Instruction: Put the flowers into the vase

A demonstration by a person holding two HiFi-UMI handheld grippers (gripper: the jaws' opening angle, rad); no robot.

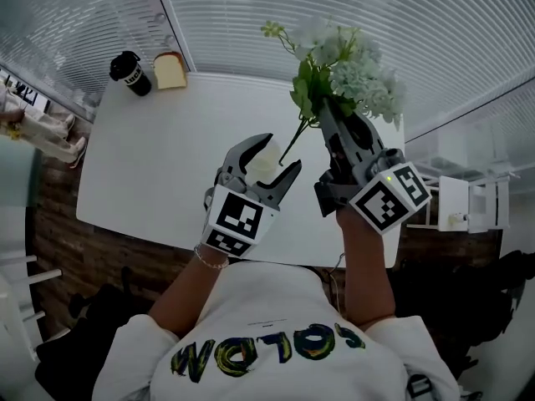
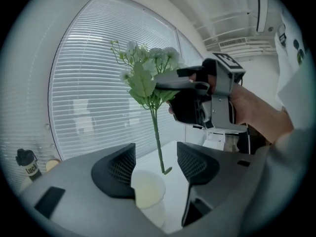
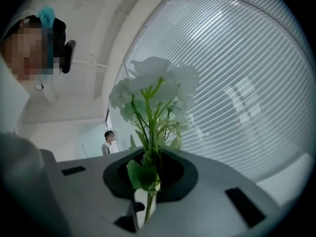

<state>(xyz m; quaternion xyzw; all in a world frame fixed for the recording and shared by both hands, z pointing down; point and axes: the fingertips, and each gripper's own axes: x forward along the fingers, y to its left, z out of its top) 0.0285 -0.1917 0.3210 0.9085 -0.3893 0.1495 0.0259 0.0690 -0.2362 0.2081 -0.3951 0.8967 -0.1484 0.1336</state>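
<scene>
On the white table [image 1: 150,165], near its front edge, a pale cream vase [image 1: 261,167] is seen standing upright between the jaws of the left gripper [image 1: 272,154]. Those jaws are spread wide; in the left gripper view the vase [image 2: 147,191] is shown closer to the left pad, with a clear gap of table on its other side, so nothing is clamped by the left gripper [image 2: 157,167]. Well above the table, a bunch of white artificial flowers [image 1: 343,69] with green leaves is held up by the right gripper [image 1: 334,115]. Its jaws are closed almost fully on the stems just below the leaves, as is shown in the right gripper view, where the flowers [image 3: 153,90] rise straight out of the right gripper [image 3: 149,181]. A long green stem [image 2: 157,132] is seen hanging down from the bunch, its cut end just beside the rim of the vase and between the open jaws. It is not lodged inside the mouth, and whether the rim is touched cannot be told. At the far left corner of the table, a black tumbler [image 1: 131,73] and a slice of bread [image 1: 170,70] are set side by side. White blinds [image 1: 334,7] are drawn behind the table.
</scene>
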